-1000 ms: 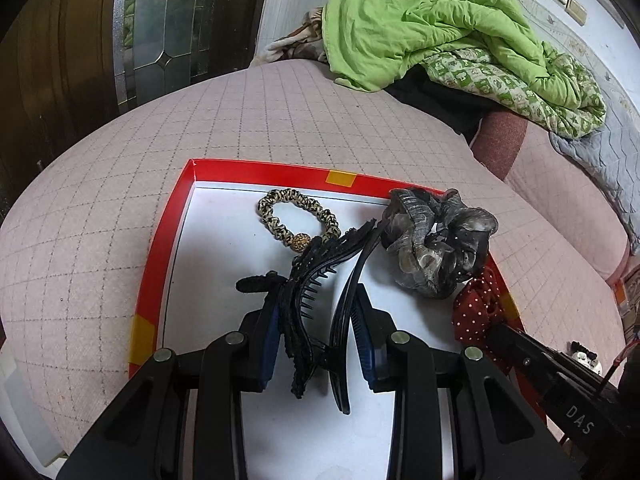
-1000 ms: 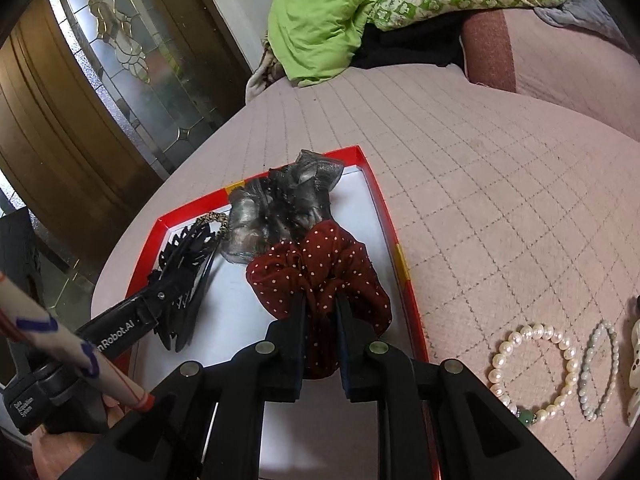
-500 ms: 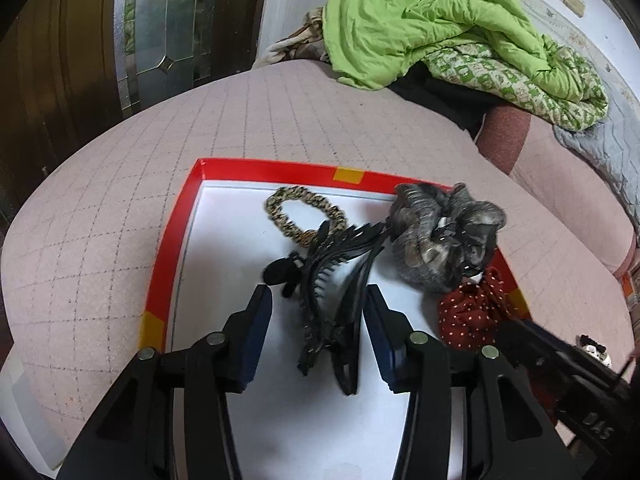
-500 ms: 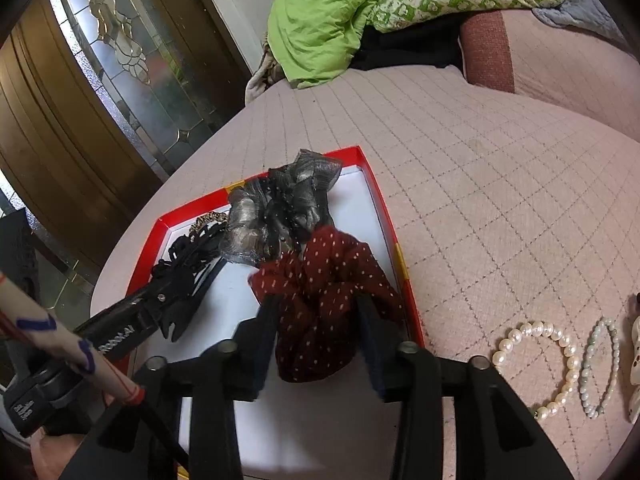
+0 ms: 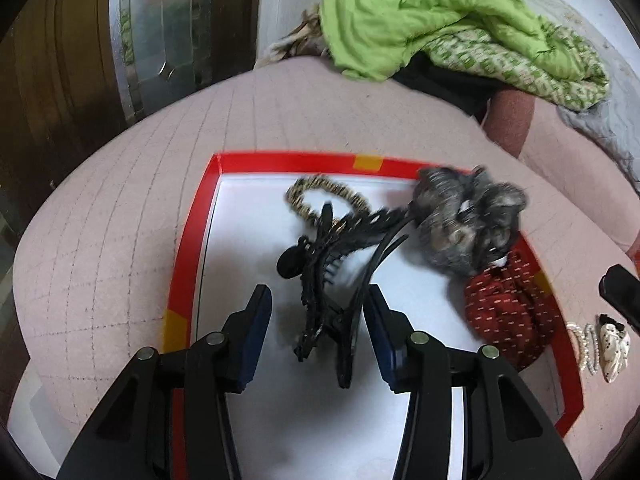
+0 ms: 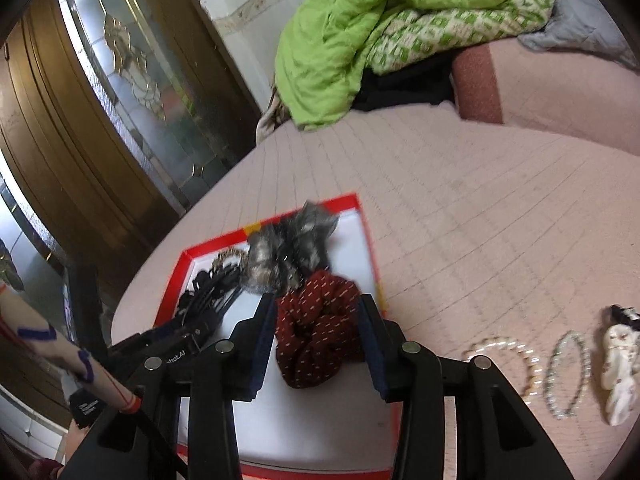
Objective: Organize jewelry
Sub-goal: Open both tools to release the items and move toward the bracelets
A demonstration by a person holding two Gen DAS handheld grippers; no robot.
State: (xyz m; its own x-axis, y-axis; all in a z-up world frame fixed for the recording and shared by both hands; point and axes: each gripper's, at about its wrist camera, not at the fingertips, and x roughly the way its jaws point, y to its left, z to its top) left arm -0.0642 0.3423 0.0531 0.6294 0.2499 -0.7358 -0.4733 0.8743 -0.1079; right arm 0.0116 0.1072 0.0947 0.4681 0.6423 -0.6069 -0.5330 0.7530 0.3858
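A red-rimmed tray (image 5: 188, 240) with a white floor lies on the pink quilted bed. In it lie a black claw hair clip (image 5: 328, 276), a gold leopard-print bracelet (image 5: 320, 196), a grey scrunchie (image 5: 464, 220) and a red dotted scrunchie (image 5: 508, 312). My left gripper (image 5: 318, 320) is open with the black clip lying loose between its fingers. My right gripper (image 6: 318, 336) is open around the red dotted scrunchie (image 6: 320, 320), which rests on the tray (image 6: 370, 240). A pearl bracelet (image 6: 508, 360), a thin bead bracelet (image 6: 568, 376) and a white bow clip (image 6: 620, 372) lie on the bed to the right.
A green quilt (image 5: 432, 16) is piled at the far end of the bed, over a patterned blanket (image 5: 520, 64). A wooden door with leaded glass (image 6: 120, 92) stands to the left. The pink quilted cover (image 6: 480, 220) spreads around the tray.
Both grippers opened and let go: the left released the black hair clip, the right released the red dotted scrunchie. Both have drawn back and up from the tray.
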